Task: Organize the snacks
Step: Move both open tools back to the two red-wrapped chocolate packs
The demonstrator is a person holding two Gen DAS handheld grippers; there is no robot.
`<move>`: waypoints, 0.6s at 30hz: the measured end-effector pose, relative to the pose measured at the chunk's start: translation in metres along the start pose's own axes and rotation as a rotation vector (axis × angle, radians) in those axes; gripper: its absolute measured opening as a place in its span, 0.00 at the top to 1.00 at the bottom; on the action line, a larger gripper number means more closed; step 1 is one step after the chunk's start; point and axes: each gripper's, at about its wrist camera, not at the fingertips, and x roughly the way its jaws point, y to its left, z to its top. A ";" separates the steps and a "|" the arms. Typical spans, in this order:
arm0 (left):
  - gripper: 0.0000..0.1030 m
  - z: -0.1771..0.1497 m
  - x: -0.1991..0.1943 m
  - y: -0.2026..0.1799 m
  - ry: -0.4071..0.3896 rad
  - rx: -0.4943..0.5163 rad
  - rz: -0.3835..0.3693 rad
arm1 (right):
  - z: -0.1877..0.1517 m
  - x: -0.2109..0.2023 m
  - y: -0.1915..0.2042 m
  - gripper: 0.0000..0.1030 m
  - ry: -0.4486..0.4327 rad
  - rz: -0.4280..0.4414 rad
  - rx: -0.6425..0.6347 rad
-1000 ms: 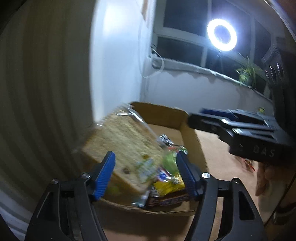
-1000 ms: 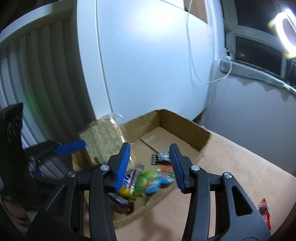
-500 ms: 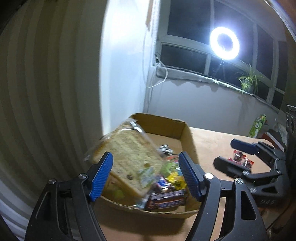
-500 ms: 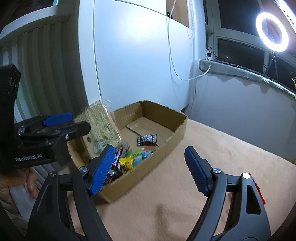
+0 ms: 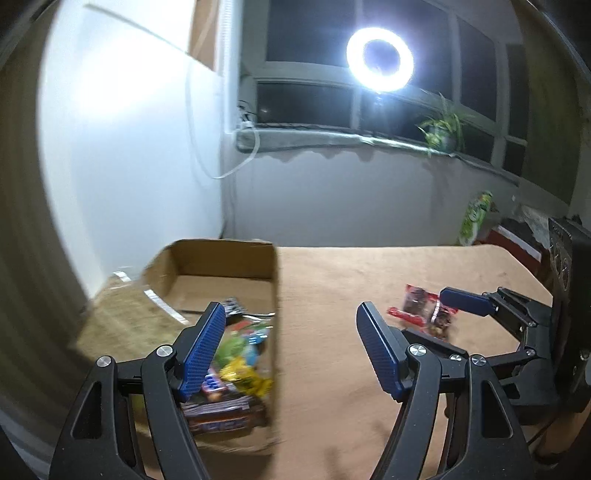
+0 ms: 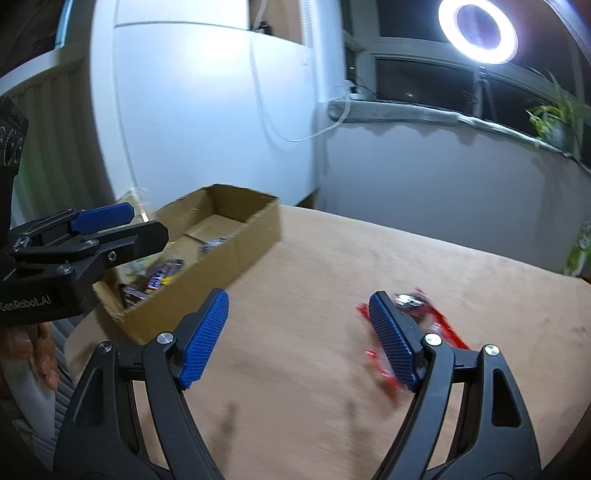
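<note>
Your left hand-held gripper [image 5: 291,347] is hanging released, its blue pads spread wide with nothing between them, straddling the right wall of the cardboard box [image 5: 276,295] so that the left pad is sitting over the box and the right pad over the bare table [image 5: 332,280]. Inside the box, below that left pad, a heap of snacks [image 5: 236,365] is lying in mixed wrappers, with a dark chocolate bar [image 5: 218,410] nearest you and a clear bag of bread [image 5: 122,321] leaning against the left side. Your right hand-held gripper [image 6: 299,336] is also gaping open and holding nothing, hovering above the tan table. Its right pad is overlapping a red snack packet [image 6: 439,321] that is lying flat on the table, well apart from the box; motion blur is making its print unreadable. From the left camera that packet [image 5: 424,310] is showing just beside the tip of your right gripper. Beyond the table, a ring light [image 6: 478,31] is glowing in front of the dark window, a potted plant [image 5: 443,129] is standing on the sill, and a green bag [image 5: 476,218] is resting past the table's far edge.
</note>
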 end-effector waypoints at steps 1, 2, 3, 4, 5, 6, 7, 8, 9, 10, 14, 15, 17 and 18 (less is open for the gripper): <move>0.29 0.001 0.003 -0.005 0.005 0.009 -0.005 | -0.002 -0.003 -0.006 0.21 -0.001 -0.009 0.010; 0.29 0.001 0.005 -0.010 0.010 0.018 -0.011 | -0.004 -0.005 -0.013 0.21 -0.002 -0.019 0.021; 0.29 0.003 0.009 -0.015 0.015 0.029 -0.018 | -0.006 -0.007 -0.018 0.21 -0.001 -0.025 0.029; 0.29 0.004 0.012 -0.020 0.020 0.039 -0.025 | -0.008 -0.009 -0.025 0.21 0.002 -0.033 0.042; 0.29 0.006 0.015 -0.026 0.024 0.052 -0.034 | -0.011 -0.010 -0.031 0.21 0.005 -0.041 0.053; 0.29 0.007 0.018 -0.032 0.026 0.064 -0.041 | -0.012 -0.011 -0.035 0.21 0.007 -0.047 0.060; 0.29 0.009 0.021 -0.036 0.028 0.074 -0.047 | -0.015 -0.012 -0.042 0.21 0.011 -0.055 0.074; 0.29 0.011 0.026 -0.043 0.033 0.089 -0.054 | -0.017 -0.012 -0.047 0.21 0.016 -0.061 0.084; 0.29 0.010 0.026 -0.047 0.035 0.098 -0.059 | -0.019 -0.013 -0.052 0.21 0.022 -0.070 0.093; 0.29 0.012 0.031 -0.053 0.039 0.111 -0.071 | -0.022 -0.012 -0.057 0.21 0.034 -0.082 0.103; 0.29 0.017 0.054 -0.077 0.071 0.153 -0.129 | -0.033 -0.005 -0.078 0.21 0.089 -0.083 0.170; 0.29 0.018 0.064 -0.083 0.087 0.162 -0.165 | -0.036 -0.003 -0.084 0.20 0.102 -0.073 0.194; 0.29 0.019 0.081 -0.092 0.119 0.169 -0.205 | -0.042 0.003 -0.095 0.20 0.137 -0.057 0.241; 0.29 0.018 0.085 -0.095 0.129 0.172 -0.213 | -0.045 0.004 -0.099 0.20 0.148 -0.055 0.255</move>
